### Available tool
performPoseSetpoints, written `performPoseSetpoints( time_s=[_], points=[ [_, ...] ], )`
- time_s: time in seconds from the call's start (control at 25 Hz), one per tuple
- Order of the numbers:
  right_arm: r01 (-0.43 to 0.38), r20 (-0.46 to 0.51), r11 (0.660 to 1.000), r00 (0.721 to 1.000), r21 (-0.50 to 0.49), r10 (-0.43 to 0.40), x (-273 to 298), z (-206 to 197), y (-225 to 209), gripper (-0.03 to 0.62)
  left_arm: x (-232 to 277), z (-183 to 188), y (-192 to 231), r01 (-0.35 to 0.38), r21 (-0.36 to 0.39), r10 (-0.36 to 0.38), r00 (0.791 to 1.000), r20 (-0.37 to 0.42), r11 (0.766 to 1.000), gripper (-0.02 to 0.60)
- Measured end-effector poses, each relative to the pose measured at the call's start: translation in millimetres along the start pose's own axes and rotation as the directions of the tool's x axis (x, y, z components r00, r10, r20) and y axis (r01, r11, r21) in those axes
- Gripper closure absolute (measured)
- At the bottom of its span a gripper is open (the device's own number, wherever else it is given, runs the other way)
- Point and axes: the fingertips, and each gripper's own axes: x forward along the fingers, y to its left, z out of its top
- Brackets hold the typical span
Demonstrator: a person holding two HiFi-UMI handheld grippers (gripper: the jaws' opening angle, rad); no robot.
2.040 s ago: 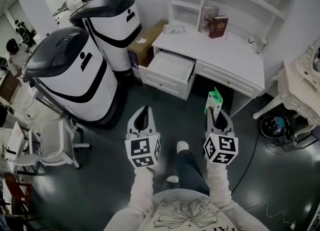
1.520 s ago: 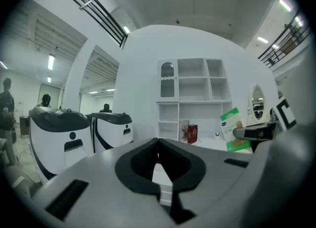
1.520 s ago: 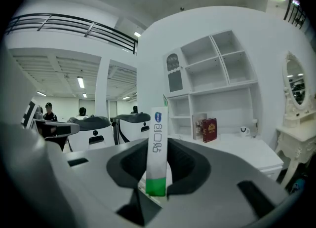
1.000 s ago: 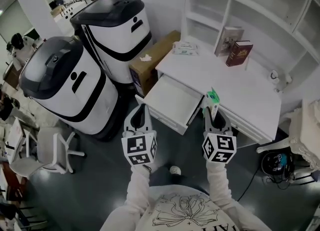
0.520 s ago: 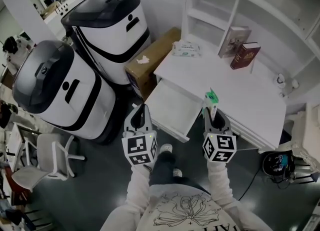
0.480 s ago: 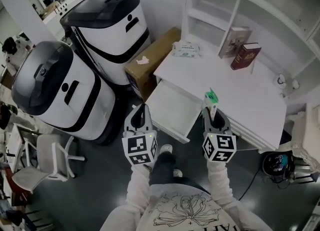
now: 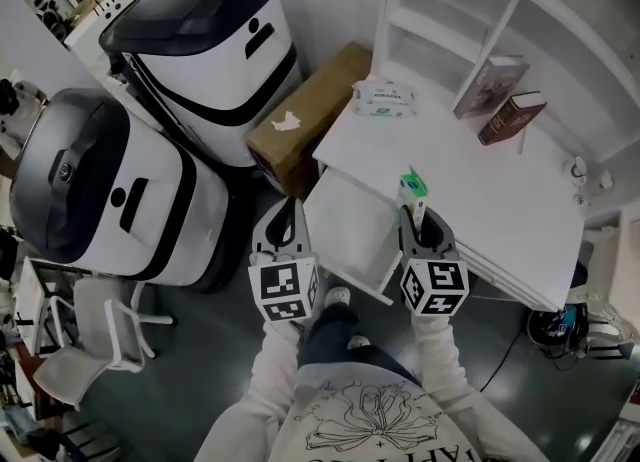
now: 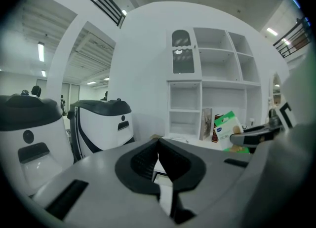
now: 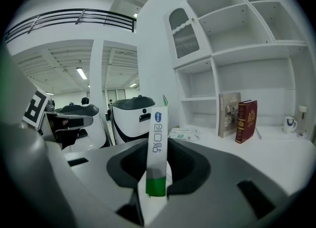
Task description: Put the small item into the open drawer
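The small item is a flat white pack with a green end (image 7: pixel 411 188). It stands upright in my right gripper (image 7: pixel 416 214), which is shut on its lower part. In the right gripper view the pack (image 9: pixel 158 138) rises edge-on between the dark jaws of the right gripper (image 9: pixel 159 169). The open drawer (image 7: pixel 345 232) juts from the white desk (image 7: pixel 470 185) and looks bare inside. The pack hangs over the drawer's right side. My left gripper (image 7: pixel 288 214) hovers at the drawer's left front corner, jaws closed and holding nothing. In its own view the left gripper (image 8: pixel 158 141) has its tips touching.
Two big white-and-black machines (image 7: pixel 205 45) (image 7: pixel 95 195) stand left of the desk, with a cardboard box (image 7: pixel 312 110) between them and it. On the desktop lie a tissue pack (image 7: pixel 384 98) and two books (image 7: pixel 510 117). A white chair (image 7: pixel 95 335) is at lower left.
The person has walked up to the desk. Both grippers now sit at the drawer's front, and the pack has come over the drawer, still gripped.
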Motion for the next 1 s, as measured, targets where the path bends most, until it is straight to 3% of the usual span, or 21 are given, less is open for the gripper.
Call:
performPoseSetpoints(
  time_s=[0.6,1.0],
  points=[
    [-0.071,-0.159,0.997,0.985,-0.007,0.069,94.7,-59.9,10.7,0.503,84.4,-44.1,22.6,0.047,-0.021,-0.048,0.995,-0.092,0.999,0.577],
    [-0.151,-0.301,0.988,0.943,-0.008,0.142,128.1,-129.0,14.4,0.503,110.2,-76.7,23.0,0.028,-0.04,-0.034,0.987,-0.156,0.999,0.577]
  ],
)
